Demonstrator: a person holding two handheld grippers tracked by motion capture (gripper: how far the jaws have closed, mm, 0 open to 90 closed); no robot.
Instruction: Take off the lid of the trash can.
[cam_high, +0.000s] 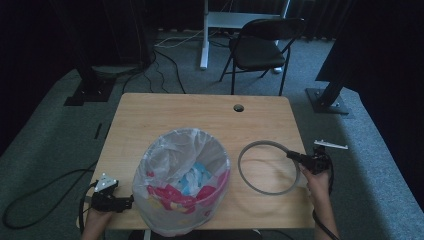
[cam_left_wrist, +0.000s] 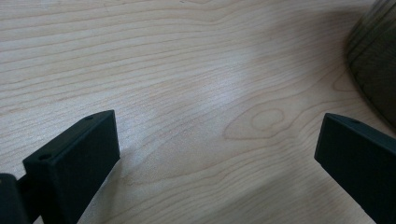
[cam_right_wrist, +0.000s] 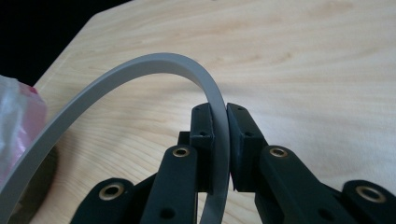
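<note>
- Right hand-held gripper (cam_right_wrist: 220, 140) is clamped on the grey ring (cam_high: 265, 167), right of centre on the tabletop (cam_high: 200, 112).
- Left hand-held gripper (cam_left_wrist: 217, 154), lower left, has jaws wide apart, holding nothing.
- Bin (cam_high: 182, 177) with a clear bag stands between them; no writing readable.

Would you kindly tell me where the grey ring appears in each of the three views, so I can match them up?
High view: the grey ring lies right of centre on the table, its right edge clamped in the right gripper.
Left gripper view: the ring is not in it.
Right gripper view: the ring arcs from lower left up to the centre, pinched between the jaws.
Shared landmark: the wooden table.
</note>
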